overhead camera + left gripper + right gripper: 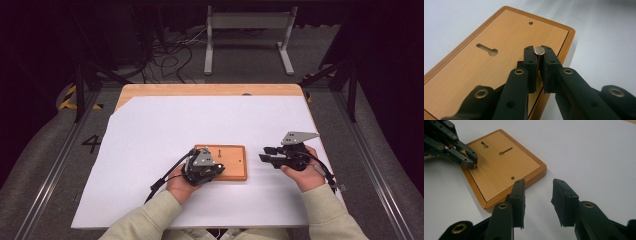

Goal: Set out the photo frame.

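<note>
- The left gripper (216, 169) sits over the near left corner of the wooden board (235, 162), the hand behind it low and the forearm coming up from the near table edge; its jaws point forward and down.
- Its pads are clamped on a small metal pin (539, 51) — the round top shows just above the pad tips, and the pin stands upright over the board near its edge.
- Ahead of those jaws the board carries a keyhole slot (487, 49) to the left and a small round hole (531, 23) farther off.
- The right gripper (265, 153) rests just right of the board, tilted toward it, jaws parted with nothing between them — the board's near corner lies just beyond the left jaw.
- Both work on a white sheet (165, 125) laid over a wooden table (200, 90); past it are grey floor, cables and a metal stand (248, 35).
- Bare sheet spreads wide ahead of both grippers and to the left gripper's left; the table's right edge is near the right hand.
</note>
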The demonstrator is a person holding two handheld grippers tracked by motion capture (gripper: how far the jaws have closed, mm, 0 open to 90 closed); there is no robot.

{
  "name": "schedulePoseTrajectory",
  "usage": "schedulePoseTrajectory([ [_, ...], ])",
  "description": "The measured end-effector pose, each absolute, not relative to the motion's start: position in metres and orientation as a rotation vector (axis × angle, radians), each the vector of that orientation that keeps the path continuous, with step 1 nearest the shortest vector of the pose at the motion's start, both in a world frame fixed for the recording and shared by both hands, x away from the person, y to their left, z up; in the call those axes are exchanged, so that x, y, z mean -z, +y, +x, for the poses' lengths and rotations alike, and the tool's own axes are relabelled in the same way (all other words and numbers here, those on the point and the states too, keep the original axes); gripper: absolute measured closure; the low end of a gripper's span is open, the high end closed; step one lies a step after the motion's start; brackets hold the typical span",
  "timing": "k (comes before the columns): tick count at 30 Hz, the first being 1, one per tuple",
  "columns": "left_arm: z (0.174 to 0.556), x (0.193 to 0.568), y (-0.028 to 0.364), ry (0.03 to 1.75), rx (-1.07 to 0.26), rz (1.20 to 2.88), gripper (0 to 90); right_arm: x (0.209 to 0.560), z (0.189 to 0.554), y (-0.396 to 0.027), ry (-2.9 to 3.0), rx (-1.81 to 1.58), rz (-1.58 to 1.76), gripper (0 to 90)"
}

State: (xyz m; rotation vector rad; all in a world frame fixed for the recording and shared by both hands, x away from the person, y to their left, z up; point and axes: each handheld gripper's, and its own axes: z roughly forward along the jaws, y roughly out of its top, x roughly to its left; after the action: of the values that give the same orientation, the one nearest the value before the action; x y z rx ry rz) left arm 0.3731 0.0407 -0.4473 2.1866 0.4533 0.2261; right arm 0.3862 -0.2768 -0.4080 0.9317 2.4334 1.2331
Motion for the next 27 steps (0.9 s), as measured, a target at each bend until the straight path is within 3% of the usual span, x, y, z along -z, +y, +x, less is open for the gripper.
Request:
schedulePoseTrajectory([
  [8,0.364,0.447,0.038,0.326,-0.366,2.237,83.8,0.408,0.386,-0.276,2.435,-1.232,0.93,63.2],
  [16,0.341,0.45,0.036,0.09,-0.618,2.263,83.8,0.407,0.385,-0.275,2.438,-1.243,0.918,62.6],
  [27,0.324,0.455,0.035,-0.042,-0.781,2.271,84.0,0.404,0.383,-0.273,2.441,-1.253,0.897,61.8],
])
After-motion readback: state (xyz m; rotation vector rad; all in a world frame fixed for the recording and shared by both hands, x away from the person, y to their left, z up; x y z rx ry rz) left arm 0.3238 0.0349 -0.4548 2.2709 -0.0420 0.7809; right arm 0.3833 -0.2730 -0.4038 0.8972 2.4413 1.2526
